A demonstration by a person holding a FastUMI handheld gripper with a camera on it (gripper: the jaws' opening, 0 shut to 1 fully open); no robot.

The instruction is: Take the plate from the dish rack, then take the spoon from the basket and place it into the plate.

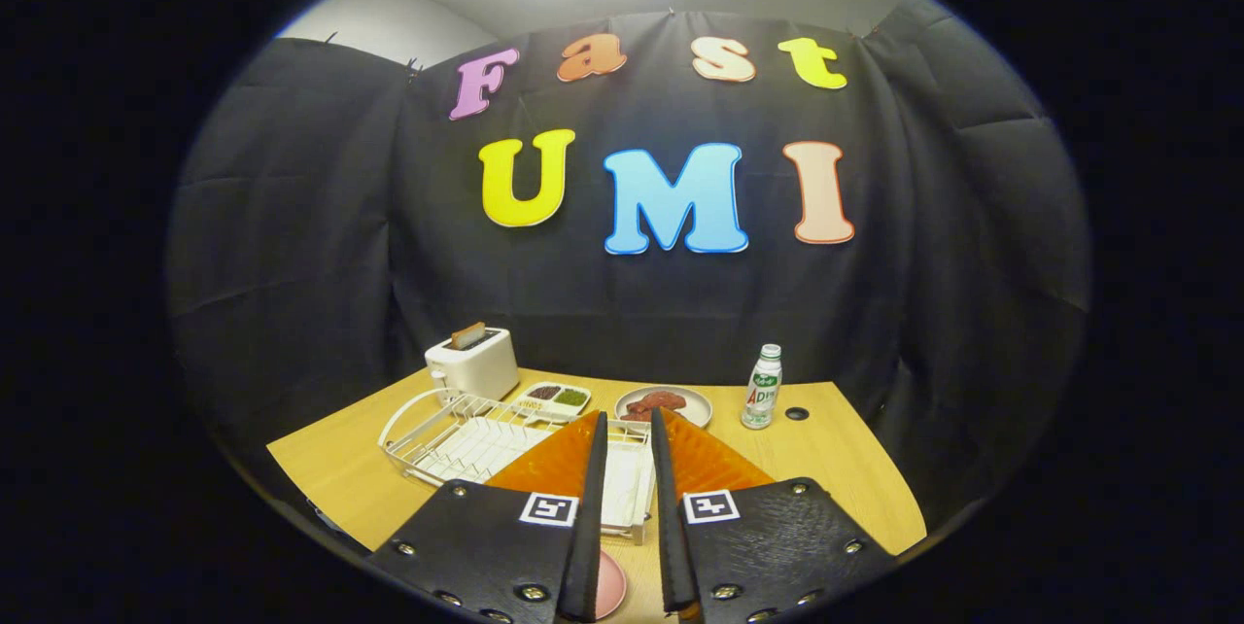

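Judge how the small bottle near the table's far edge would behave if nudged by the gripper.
The bottle stands upright, tall and narrow, so it would probably tip rather than slide. Being round, it would likely roll once down. The gripper, fingers slightly apart on nothing, is well short of it.

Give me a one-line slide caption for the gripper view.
Claw open and empty above white dish rack; pink plate below its fingers, toaster and bottle beyond on wooden table.

The fingers (pixel 603 498) hid part of the dish rack (pixel 457 439) and most of a pink plate (pixel 610 585) below them.
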